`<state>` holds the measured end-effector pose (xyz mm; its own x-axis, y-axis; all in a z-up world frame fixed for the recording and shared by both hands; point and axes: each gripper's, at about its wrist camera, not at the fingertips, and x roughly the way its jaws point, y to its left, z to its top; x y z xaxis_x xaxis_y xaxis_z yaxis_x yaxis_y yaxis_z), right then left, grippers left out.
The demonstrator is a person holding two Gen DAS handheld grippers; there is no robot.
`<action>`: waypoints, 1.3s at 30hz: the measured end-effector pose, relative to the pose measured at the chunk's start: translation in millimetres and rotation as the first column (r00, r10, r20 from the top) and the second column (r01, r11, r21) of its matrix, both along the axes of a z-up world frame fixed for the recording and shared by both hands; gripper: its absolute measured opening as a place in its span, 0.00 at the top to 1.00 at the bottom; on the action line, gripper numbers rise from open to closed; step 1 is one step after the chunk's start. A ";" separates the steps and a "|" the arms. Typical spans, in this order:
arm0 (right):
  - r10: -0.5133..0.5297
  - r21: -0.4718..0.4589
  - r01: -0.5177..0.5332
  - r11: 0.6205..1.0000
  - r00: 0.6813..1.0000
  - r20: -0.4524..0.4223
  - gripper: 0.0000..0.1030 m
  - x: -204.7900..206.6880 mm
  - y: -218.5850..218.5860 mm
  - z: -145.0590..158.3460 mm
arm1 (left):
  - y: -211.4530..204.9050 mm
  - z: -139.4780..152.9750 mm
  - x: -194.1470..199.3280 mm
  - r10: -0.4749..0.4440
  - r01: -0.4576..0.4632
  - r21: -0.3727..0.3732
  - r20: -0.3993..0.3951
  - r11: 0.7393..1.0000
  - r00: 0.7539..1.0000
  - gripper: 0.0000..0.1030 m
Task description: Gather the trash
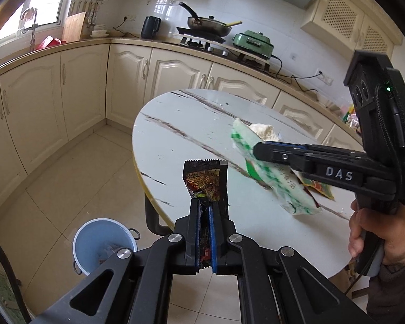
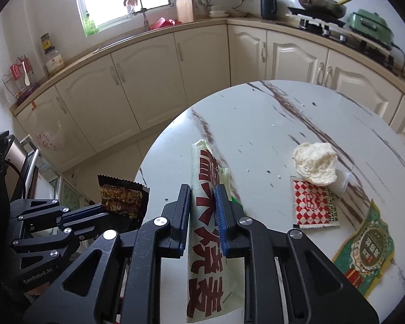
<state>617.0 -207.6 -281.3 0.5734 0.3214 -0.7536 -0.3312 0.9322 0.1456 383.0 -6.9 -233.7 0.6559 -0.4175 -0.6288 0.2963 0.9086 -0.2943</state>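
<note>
My left gripper [image 1: 204, 205] is shut on a dark snack wrapper [image 1: 205, 179], held off the round table's left edge above the floor; the wrapper also shows in the right wrist view [image 2: 122, 197]. My right gripper [image 2: 203, 191] is shut on a long white-and-green wrapper [image 2: 205, 232] with red characters, held above the marble table [image 2: 256, 124]. In the left wrist view that wrapper [image 1: 270, 174] hangs from the right gripper's fingers [image 1: 278, 152]. A rice cracker [image 2: 315, 163], a red-checked sachet [image 2: 314, 206] and a green-gold wrapper [image 2: 367, 251] lie on the table.
A light blue bin [image 1: 102, 243] with some trash inside stands on the tiled floor below the left gripper, beside the table leg [image 1: 152, 216]. Cream cabinets [image 1: 75, 91] and a counter with kettle, pan and green cooker run behind the table.
</note>
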 end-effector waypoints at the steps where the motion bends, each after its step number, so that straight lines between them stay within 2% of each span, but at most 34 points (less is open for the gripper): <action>1: -0.011 0.023 0.011 1.000 1.000 -0.011 0.82 -1.0 -9.0 0.5 | -1.6 -0.1 0.8 -0.003 0.003 0.002 0.001 1.000 1.000 0.98; 5: -0.093 0.127 0.095 0.987 0.995 -0.020 0.83 -3.5 -53.9 2.6 | -7.8 1.6 4.3 -0.022 0.022 0.008 0.005 1.000 1.000 0.98; 9: -0.171 0.260 0.178 0.949 0.984 -0.052 0.83 -5.9 -107.5 -0.5 | -18.1 3.8 8.1 -0.045 0.045 0.019 0.010 0.999 0.999 0.99; 11: -0.198 0.292 0.207 0.934 0.978 -0.061 0.83 -7.9 -128.7 -1.1 | -23.9 2.3 10.3 -0.052 0.052 0.028 0.005 0.998 0.999 0.98; 15: -0.217 0.243 0.223 0.944 0.975 -0.053 0.82 -11.9 -139.1 2.1 | -35.5 -0.2 15.7 -0.058 0.058 0.039 -0.013 0.998 0.998 0.98; 19: -0.231 0.091 0.241 0.966 0.967 -0.103 0.78 -9.6 -131.4 -9.7 | -37.1 1.4 20.6 -0.045 0.046 0.052 -0.019 0.998 0.999 0.98; 25: -0.181 0.065 0.190 0.980 0.976 -0.121 0.75 -8.2 -119.9 -24.2 | -47.2 -1.5 27.3 -0.049 0.053 0.078 -0.057 0.996 0.997 0.95; 28: -0.172 0.049 0.175 0.983 0.983 -0.068 0.77 -15.1 -115.2 -18.8 | -49.0 -2.1 26.8 -0.056 0.062 0.093 -0.061 0.994 0.997 0.88; 30: -0.162 0.049 0.165 0.985 0.985 -0.059 0.78 -18.6 -112.9 -15.3 | -50.4 -2.6 28.2 -0.054 0.061 0.099 -0.072 0.993 0.996 0.65; 32: -0.160 0.048 0.162 0.986 0.986 -0.056 0.78 -20.8 -110.8 -13.1 | -47.6 -1.3 29.5 -0.064 0.070 0.100 -0.059 0.993 0.996 0.58; 35: -0.151 0.051 0.153 0.987 0.987 -0.051 0.79 -23.6 -107.3 -10.7 | -51.5 -5.2 34.5 -0.066 0.073 0.129 -0.063 0.989 0.996 0.58; 39: -0.135 0.050 0.137 0.989 0.990 -0.046 0.79 -23.7 -100.6 -8.8 | -54.3 -12.8 41.9 -0.072 0.081 0.123 -0.077 0.989 0.994 0.66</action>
